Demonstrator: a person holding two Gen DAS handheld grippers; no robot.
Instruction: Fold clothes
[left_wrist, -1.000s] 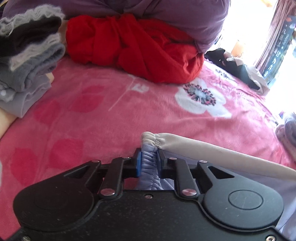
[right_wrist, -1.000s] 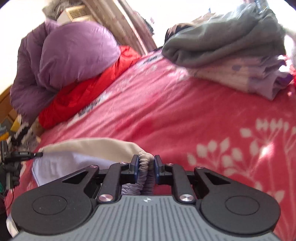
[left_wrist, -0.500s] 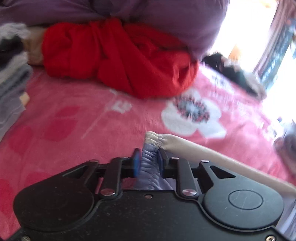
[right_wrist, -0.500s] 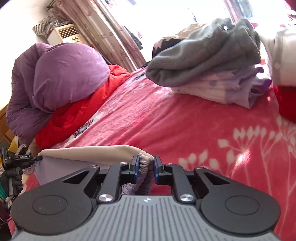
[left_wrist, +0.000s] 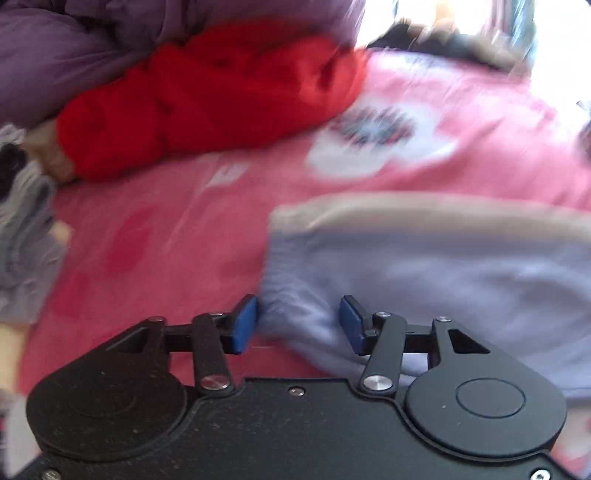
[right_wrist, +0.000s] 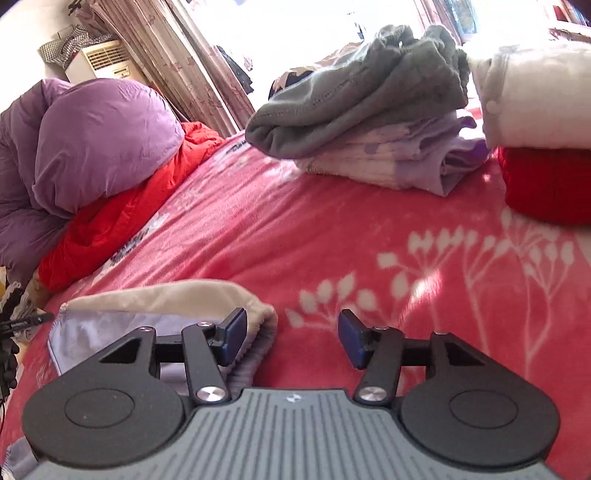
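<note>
purple duvet (right_wrist: 99, 144) | air conditioner (right_wrist: 101, 62) (behind) | curtains (right_wrist: 199, 74)

Left gripper (left_wrist: 298, 324) points down at a slant, jaws apart, its blue pads (left_wrist: 244, 325) clear of the cloth (left_wrist: 424, 273) lying between them. Right gripper (right_wrist: 291, 338) also tilts down, jaws opening, nothing pressed between them; its left pad (right_wrist: 232, 334) sits over the cloth's gathered edge
</note>
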